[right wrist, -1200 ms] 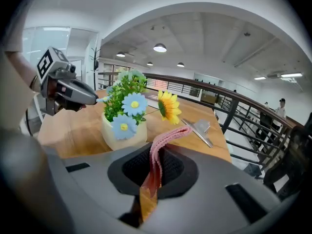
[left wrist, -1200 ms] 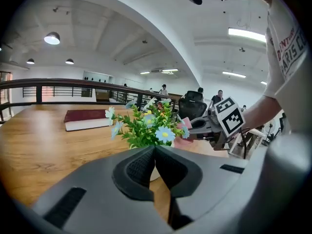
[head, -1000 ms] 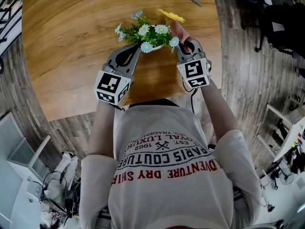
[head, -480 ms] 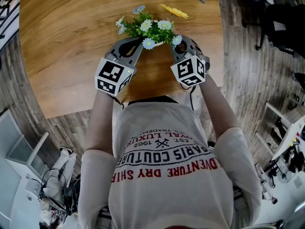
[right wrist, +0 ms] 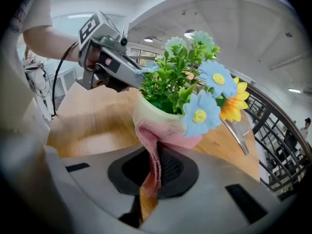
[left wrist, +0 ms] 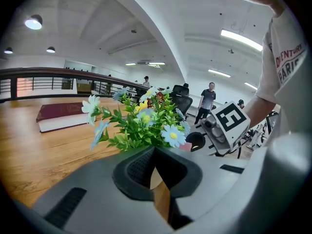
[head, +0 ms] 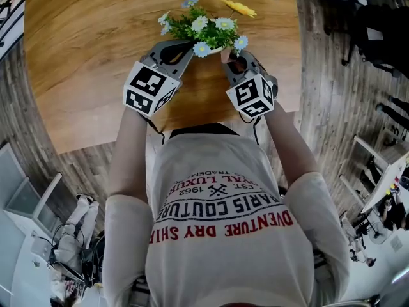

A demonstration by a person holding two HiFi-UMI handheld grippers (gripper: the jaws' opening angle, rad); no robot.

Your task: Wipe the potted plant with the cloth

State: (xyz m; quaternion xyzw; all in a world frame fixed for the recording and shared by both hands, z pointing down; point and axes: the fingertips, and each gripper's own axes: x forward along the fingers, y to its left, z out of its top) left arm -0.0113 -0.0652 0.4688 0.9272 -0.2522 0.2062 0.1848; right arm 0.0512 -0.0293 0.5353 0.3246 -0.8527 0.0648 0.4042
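Observation:
A small pale pot (right wrist: 161,121) of green leaves with blue, white and yellow artificial flowers (head: 203,29) stands on the round wooden table (head: 83,62). My right gripper (head: 230,57) is shut on a pink cloth (right wrist: 152,152), which hangs up out of its jaws and lies against the pot's side. The cloth (head: 225,55) shows as a small pink patch under the flowers. My left gripper (head: 184,48) is shut, its tips at the plant's left side among the leaves (left wrist: 141,128). In the right gripper view, the left gripper (right wrist: 140,74) reaches into the foliage just above the rim.
A dark red book (left wrist: 61,116) lies further back on the table. A metal object (right wrist: 237,130) lies behind the pot to the right. The table's front edge (head: 128,139) runs close to the person's body. Railings and people stand in the background.
My right gripper has come down and in from the plant's upper right, bringing the cloth from beside the flowers onto the pot's side. The left gripper has hardly moved.

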